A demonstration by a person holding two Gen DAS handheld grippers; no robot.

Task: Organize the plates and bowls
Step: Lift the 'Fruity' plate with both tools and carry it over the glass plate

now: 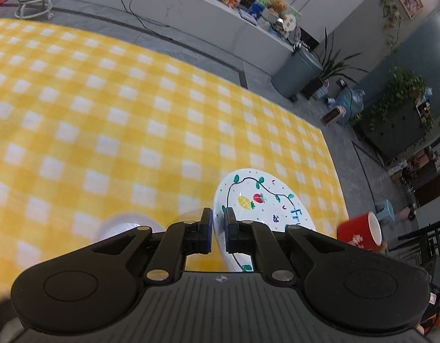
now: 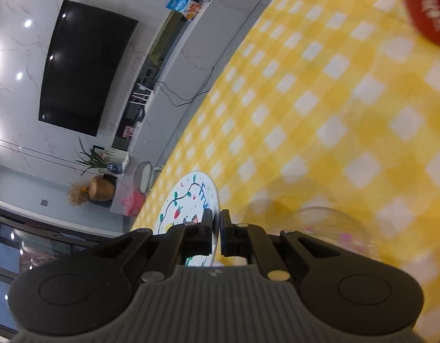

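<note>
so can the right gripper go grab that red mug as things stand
Probably not yet: the right gripper is shut on the rim of a painted plate, so its jaws are taken. The red mug lies far across the checked tablecloth, with nothing between.

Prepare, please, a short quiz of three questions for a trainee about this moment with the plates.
1. True or false: each gripper is shut on the rim of a fruit-painted plate.
2. What pattern has the tablecloth?
   A. blue stripes
   B. yellow check
   C. plain white
3. Which red thing shows past the left gripper, to its right?

Key:
1. True; the right gripper holds a plate too.
2. B
3. A red mug.
</note>
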